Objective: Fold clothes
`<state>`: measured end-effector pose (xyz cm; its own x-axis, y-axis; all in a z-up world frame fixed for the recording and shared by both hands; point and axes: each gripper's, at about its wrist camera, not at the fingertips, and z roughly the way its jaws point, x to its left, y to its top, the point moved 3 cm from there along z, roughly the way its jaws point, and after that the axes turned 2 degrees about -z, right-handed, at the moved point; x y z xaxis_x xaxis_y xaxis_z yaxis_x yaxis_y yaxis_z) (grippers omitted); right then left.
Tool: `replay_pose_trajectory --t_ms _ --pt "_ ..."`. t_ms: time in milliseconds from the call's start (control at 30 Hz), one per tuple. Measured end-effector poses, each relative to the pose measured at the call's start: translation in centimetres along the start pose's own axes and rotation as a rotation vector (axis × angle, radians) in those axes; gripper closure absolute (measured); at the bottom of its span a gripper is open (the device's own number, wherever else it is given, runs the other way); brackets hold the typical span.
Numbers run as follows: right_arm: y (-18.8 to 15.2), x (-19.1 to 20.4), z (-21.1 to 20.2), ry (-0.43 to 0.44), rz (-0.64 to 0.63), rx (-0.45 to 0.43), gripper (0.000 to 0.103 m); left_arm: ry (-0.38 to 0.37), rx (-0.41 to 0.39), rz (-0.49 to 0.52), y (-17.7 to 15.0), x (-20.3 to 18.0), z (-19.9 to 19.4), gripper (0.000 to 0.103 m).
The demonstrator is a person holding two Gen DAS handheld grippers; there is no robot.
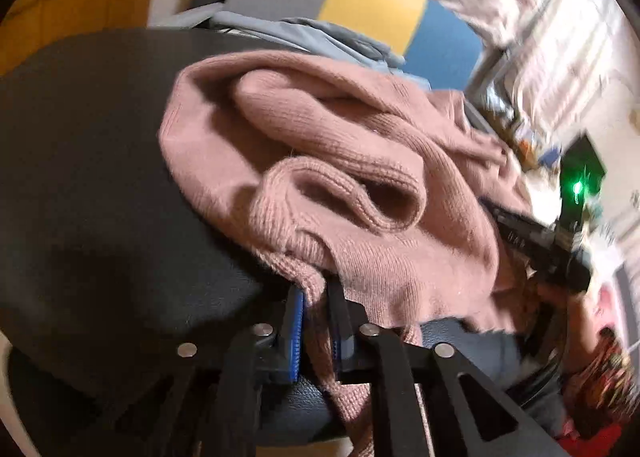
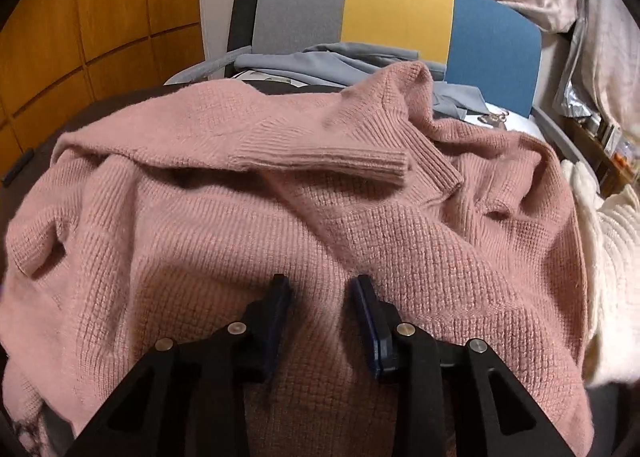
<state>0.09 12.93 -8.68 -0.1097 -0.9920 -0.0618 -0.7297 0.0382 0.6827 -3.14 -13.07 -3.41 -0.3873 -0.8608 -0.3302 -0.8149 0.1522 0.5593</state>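
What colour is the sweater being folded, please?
Dusty pink knit sweater, clearest in the right wrist view.

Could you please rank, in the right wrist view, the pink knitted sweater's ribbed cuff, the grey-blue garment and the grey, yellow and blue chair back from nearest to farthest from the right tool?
1. Pink knitted sweater's ribbed cuff, lying on the sweater just ahead of the right tool.
2. Grey-blue garment, crumpled beyond the sweater.
3. Grey, yellow and blue chair back, upright behind everything.
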Motion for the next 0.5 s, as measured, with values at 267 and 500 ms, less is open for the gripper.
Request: replay_pose_trajectory --t_ms 267,500 --pt "0.0 -0.1 -0.4 0.035 0.034 -0.006 0.066 0.27 -0.089 0.093 5.4 5.3 -1.9 0.095" --pt "0.0 -0.2 -0.4 0.043 0.039 -0.006 0.064 0.572 -0.119 0.044 7.6 15.6 -2.2 0.095"
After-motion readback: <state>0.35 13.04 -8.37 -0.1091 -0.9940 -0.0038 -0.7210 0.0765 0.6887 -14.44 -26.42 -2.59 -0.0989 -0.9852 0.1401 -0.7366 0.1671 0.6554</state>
